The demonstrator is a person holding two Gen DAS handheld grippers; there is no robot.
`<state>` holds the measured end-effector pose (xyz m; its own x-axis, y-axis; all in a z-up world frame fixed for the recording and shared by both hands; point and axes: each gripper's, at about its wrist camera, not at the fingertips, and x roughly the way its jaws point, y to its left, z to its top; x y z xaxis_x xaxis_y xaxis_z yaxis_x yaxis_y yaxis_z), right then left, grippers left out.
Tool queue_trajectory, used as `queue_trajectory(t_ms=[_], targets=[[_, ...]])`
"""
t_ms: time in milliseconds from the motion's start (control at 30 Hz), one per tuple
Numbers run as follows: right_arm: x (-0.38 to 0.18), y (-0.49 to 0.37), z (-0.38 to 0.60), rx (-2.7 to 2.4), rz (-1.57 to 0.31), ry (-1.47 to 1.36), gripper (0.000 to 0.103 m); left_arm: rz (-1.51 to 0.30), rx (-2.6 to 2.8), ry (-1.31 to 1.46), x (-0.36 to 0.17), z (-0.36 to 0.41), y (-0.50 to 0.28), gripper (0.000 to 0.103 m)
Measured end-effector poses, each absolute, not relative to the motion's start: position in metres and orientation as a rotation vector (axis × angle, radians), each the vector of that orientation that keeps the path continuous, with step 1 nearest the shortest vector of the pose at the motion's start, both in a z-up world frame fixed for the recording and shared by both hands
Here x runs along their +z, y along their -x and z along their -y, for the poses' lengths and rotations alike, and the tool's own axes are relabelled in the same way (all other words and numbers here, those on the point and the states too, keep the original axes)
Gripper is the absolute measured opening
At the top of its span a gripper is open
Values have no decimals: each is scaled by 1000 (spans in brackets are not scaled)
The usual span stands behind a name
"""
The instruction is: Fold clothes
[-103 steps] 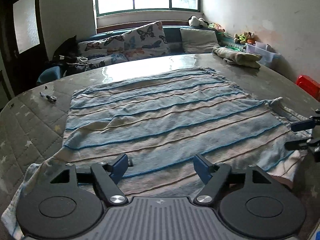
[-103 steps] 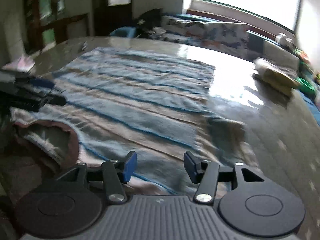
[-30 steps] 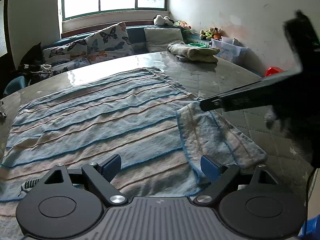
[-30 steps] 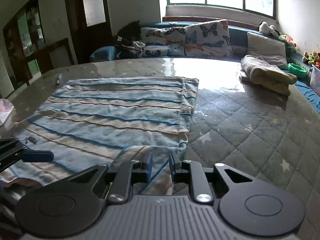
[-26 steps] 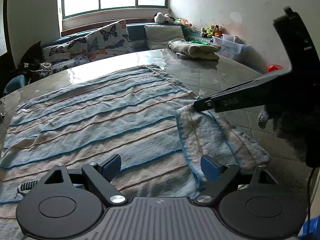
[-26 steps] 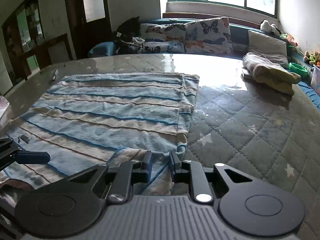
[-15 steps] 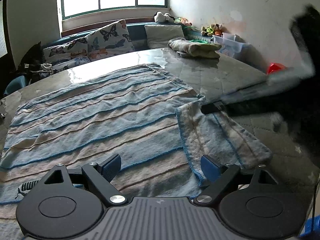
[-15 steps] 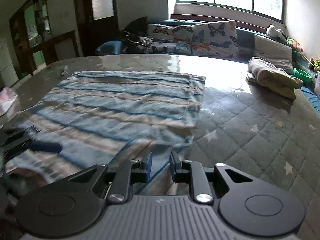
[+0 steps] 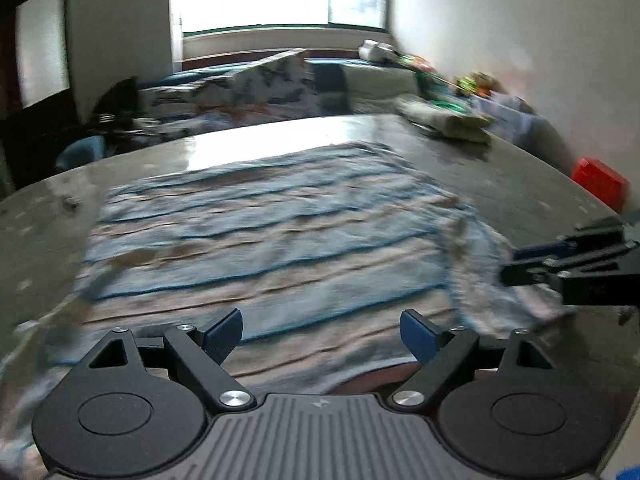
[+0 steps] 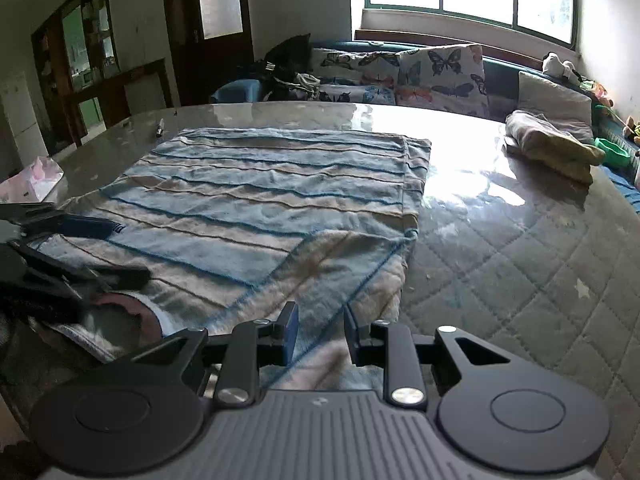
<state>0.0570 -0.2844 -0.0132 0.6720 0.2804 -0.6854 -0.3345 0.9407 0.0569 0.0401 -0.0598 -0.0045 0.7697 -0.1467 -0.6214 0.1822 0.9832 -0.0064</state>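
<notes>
The blue-and-beige striped knit garment (image 10: pixel 256 200) lies mostly flat mid-frame on the grey quilted bed (image 10: pixel 520 264), one near corner turned over, unfolded otherwise; the right gripper (image 10: pixel 318 332) stands narrowly parted astride that flap, the left gripper (image 9: pixel 322 330) gapes empty.

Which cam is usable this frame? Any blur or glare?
Left wrist: heavy motion blur, striped towel smeared, window blown out. Right wrist: sharp; towel stripes crisp, but window glare washes the table beyond the towel's far corner; fisheye bends the edges. Use the right wrist.
</notes>
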Motion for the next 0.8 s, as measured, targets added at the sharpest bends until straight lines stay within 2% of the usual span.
queue_trajectory(t_ms=[233, 500, 567, 633, 700, 800], targets=[[-13, -61, 275, 359, -766, 96, 24, -652, 84, 44, 2, -24, -15, 86], [0, -64, 253, 409, -745, 140, 25, -658, 387, 143, -5, -110, 15, 67], [1, -65, 244, 431, -745, 152, 25, -658, 463, 168, -7, -131, 23, 66], [4, -66, 232, 462, -740, 176, 25, -664, 472, 185, -10, -139, 25, 65], [8, -68, 220, 500, -735, 195, 25, -670, 467, 201, -13, -144, 26, 56], [13, -72, 200, 554, -733, 226, 25, -680, 461, 221, -18, -151, 26, 51]])
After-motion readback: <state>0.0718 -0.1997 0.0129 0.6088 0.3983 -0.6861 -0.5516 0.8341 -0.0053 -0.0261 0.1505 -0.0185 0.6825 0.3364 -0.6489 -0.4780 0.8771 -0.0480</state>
